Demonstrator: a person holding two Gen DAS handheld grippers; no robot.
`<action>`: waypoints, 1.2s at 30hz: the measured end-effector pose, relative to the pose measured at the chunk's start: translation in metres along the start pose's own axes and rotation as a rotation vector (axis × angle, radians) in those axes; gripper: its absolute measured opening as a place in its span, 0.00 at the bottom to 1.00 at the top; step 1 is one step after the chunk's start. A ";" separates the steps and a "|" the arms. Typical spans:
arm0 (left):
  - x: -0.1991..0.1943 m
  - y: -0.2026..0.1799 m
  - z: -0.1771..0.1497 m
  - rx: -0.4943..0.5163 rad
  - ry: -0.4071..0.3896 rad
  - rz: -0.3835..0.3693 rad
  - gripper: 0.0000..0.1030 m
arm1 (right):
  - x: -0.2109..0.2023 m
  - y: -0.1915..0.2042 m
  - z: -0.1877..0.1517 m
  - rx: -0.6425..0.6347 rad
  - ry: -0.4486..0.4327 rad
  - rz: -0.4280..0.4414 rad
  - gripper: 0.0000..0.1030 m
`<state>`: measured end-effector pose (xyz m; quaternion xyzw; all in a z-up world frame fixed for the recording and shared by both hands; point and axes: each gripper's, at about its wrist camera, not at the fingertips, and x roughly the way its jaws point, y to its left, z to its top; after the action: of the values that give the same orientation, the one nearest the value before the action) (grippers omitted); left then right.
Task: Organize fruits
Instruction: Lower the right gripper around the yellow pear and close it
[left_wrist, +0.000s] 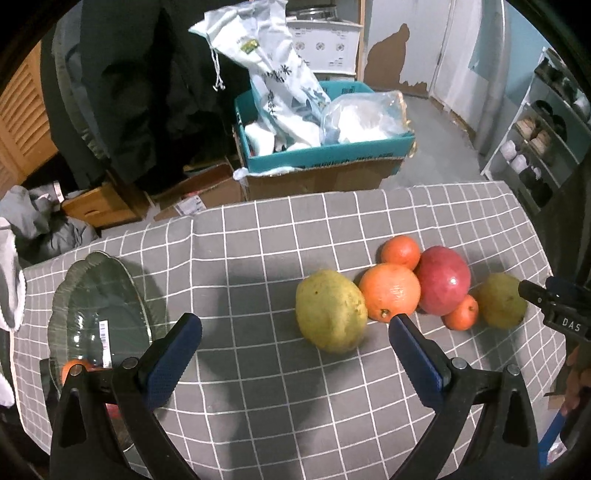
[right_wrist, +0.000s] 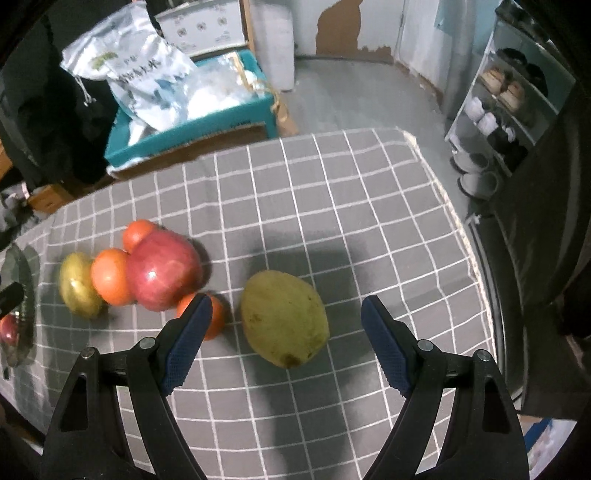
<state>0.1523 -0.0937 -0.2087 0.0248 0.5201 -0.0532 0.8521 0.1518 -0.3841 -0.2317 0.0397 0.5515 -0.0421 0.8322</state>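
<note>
A table under a grey checked cloth carries a cluster of fruit: a large yellow-green pear lies on its side touching a big orange, behind which sit a small orange and a red apple, with a small tangerine and a second pear at the right end of the row. The second pear lies apart from the cluster in the right wrist view, long axis running from upper left to lower right, blossom end toward the camera. The left gripper has its jaws spread wide with nothing between them, above bare cloth just beside the first pear. The right gripper is likewise spread wide, its fingers either side of the second pear without touching it; its left finger covers part of the tangerine. A glass dish stands at the table's left; the fruit in it is mostly hidden behind the left gripper's frame. Beyond the table stand a teal box with bags, a shoe rack and dark hanging clothes; the right wrist view is blurred at its left side
</note>
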 end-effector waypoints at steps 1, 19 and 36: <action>0.004 0.000 0.000 -0.001 0.007 -0.001 0.99 | 0.005 -0.001 0.000 0.000 0.012 0.000 0.81; 0.060 -0.014 0.000 -0.003 0.107 -0.039 0.99 | 0.059 -0.003 -0.007 -0.003 0.148 0.019 0.80; 0.089 -0.015 -0.002 0.002 0.150 -0.097 1.00 | 0.049 0.010 -0.006 -0.011 0.075 0.042 0.67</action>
<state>0.1890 -0.1147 -0.2891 0.0043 0.5830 -0.0930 0.8071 0.1663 -0.3750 -0.2795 0.0484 0.5816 -0.0199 0.8118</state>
